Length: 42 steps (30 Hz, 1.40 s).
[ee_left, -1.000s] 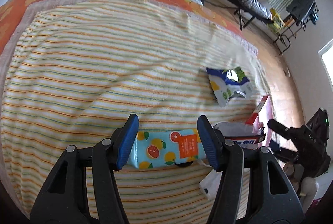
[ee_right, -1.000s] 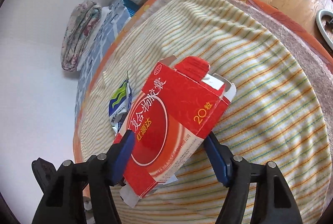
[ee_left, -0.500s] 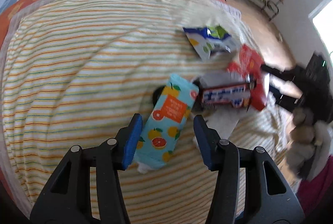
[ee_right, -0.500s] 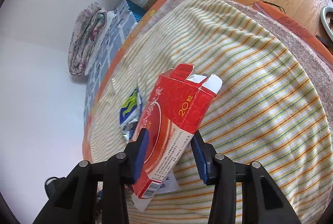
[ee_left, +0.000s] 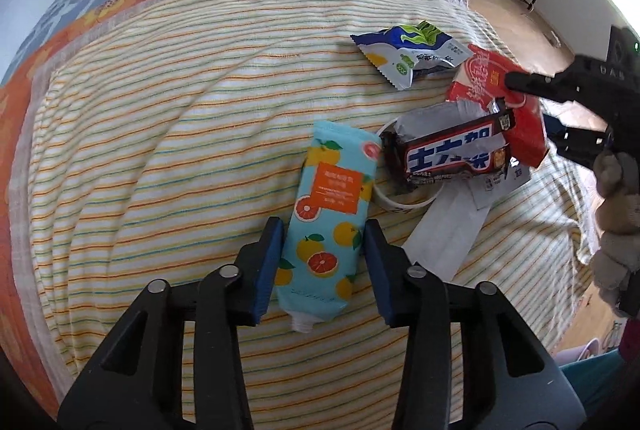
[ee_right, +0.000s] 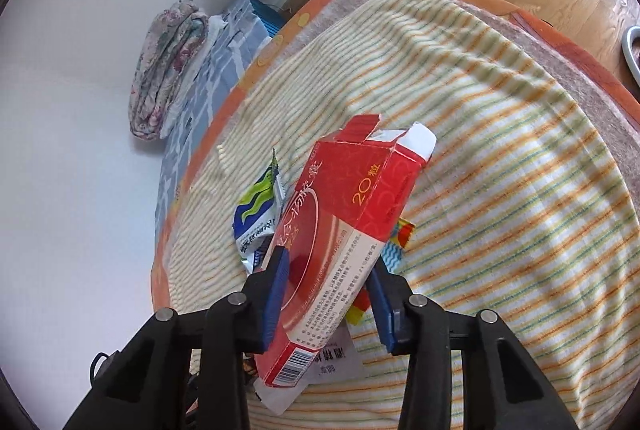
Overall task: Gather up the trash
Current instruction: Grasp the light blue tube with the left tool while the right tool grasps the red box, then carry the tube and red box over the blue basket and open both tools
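Pickup step: left gripper (ee_left: 323, 266) pinches tube (ee_left: 328, 214); right gripper (ee_right: 326, 290) clamps red box (ee_right: 344, 238); next: carry both off; wrapper (ee_left: 408, 54) at 1 o'clock.

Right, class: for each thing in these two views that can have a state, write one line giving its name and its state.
left gripper: shut on the citrus-print tube.
citrus-print tube: held, cap end toward the camera.
right gripper: shut on the red carton.
red carton: held tilted, top flaps open.
chocolate bar wrapper: torn open, lying on the bowl.
blue-green snack packet: torn open, lying on the striped blanket.
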### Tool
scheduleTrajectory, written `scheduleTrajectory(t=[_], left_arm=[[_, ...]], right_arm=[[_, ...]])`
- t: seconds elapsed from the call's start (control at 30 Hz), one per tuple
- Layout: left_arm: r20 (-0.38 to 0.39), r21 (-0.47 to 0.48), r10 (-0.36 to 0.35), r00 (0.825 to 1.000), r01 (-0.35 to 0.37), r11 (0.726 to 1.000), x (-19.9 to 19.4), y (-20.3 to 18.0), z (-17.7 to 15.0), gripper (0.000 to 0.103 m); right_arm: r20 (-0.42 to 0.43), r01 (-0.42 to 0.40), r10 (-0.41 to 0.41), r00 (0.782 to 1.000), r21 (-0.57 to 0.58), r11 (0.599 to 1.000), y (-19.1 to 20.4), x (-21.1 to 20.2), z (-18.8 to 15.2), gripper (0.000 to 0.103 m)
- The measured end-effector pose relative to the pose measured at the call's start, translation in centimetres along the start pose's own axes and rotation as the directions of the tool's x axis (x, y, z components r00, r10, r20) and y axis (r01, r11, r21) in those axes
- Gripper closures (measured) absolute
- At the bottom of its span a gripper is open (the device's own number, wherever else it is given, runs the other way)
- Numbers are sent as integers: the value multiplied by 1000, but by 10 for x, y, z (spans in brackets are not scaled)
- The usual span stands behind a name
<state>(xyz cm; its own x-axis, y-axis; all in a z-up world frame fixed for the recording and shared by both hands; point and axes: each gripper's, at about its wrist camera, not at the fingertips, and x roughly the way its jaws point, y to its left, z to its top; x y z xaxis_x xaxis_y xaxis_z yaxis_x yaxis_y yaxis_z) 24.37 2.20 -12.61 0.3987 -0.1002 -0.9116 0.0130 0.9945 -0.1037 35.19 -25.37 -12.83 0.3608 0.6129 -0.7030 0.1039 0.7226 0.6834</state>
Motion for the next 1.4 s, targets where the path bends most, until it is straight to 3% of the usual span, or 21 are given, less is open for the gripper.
scheduleTrajectory(t=[0.3,0.53,0.87,1.17,1.4], left_arm=[[24,-40,11,1000,-10,999,-5,8,0,67],[56,-76,5,998,-1,997,-25,19,-4,67],[97,-85,9,995,-1,996,-59,20,-16,67],[137,-97,1,991,12,995,-95,21,-34,67],[159,-74,7,987,5,997,-124,10,-66,67]], right_arm=[[28,-33,35,999,-63,997,19,-10,-3,81],[106,12,12,994,-217,976,52,-37,-11,87],[182,78,-11,983,-366,927,75,-75,-30,87],[142,80,-10,990,-490,868,90,-102,-69,87],[124,72,1,992,-585,808,103,-125,-113,87]])
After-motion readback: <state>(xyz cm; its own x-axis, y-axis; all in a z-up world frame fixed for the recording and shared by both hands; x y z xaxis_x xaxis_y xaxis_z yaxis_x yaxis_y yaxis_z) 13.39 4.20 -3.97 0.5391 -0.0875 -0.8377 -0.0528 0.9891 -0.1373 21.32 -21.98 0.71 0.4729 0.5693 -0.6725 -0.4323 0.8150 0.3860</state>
